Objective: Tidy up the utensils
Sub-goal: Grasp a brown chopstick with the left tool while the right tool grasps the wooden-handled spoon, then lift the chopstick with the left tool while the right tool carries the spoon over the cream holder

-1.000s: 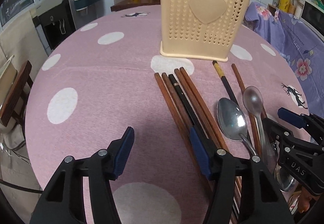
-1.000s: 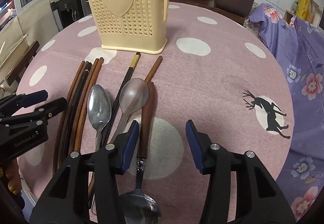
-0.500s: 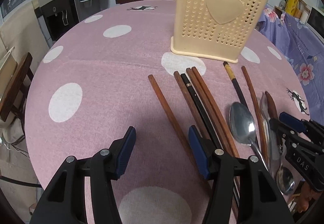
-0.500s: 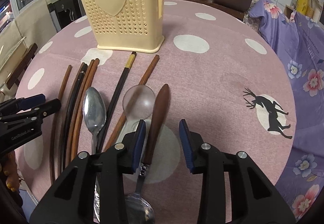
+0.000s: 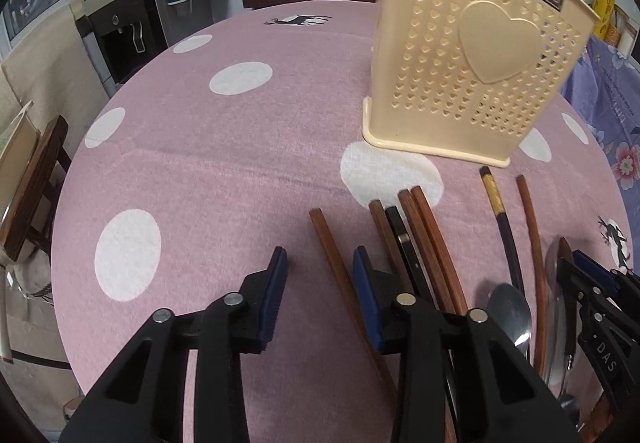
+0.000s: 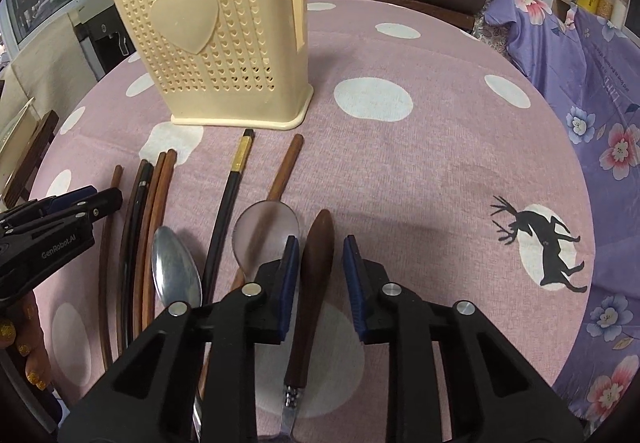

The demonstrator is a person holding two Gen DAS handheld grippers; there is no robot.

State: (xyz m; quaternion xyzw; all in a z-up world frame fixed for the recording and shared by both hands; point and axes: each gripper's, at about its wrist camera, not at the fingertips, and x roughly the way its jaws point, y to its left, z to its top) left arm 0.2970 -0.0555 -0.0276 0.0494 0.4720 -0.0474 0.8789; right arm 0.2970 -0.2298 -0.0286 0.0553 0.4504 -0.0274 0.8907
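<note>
Here, both grippers are being closed along lengthwise-lying utensils: a lone chopstick (image 5: 340,275) is being straddled, untouched, by the left gripper (image 5: 320,263), and the wooden handle (image 6: 316,267) by the right gripper (image 6: 320,247), holder (image 6: 224,43) lying ahead.

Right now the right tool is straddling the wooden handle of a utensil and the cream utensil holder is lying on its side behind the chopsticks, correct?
Not quite. The cream utensil holder stands upright on its base, as the right wrist view shows. The right tool does straddle the wooden handle.
</note>
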